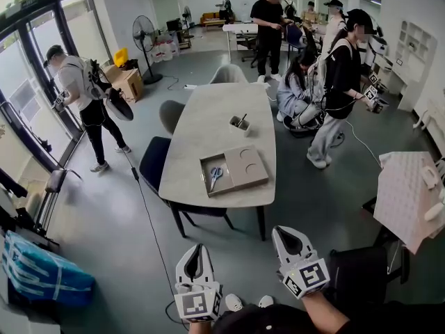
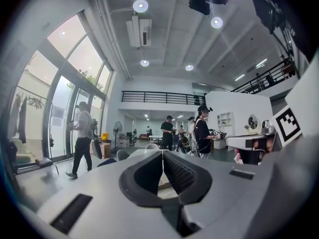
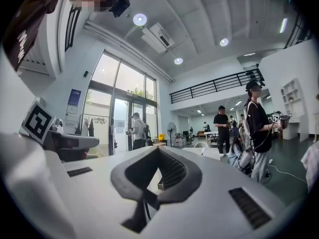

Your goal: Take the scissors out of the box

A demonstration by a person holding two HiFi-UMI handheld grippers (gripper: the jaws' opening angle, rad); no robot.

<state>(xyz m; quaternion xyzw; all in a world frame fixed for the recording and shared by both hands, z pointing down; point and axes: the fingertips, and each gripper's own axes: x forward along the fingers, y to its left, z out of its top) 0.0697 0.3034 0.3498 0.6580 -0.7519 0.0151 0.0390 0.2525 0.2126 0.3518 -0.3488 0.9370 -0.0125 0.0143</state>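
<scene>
The scissors (image 1: pixel 215 176), with blue handles, lie in the left half of a flat open cardboard box (image 1: pixel 247 172) near the front end of the long grey table (image 1: pixel 215 103). Both grippers hang low in the head view, well short of the table and pointing level towards it. My left gripper (image 1: pixel 197 249) (image 2: pixel 162 153) has its jaws together with nothing between them. My right gripper (image 1: pixel 284 232) (image 3: pixel 158 149) is also shut and empty. In both gripper views the table end shows only faintly beyond the jaw tips.
A small open box (image 1: pixel 240 124) with a pen stands mid-table. Dark chairs (image 1: pixel 154 160) line the table's left side. Several people stand around the room. A blue bag (image 1: pixel 42 273) lies at the lower left, a patterned cloth-covered thing (image 1: pixel 407 193) at the right.
</scene>
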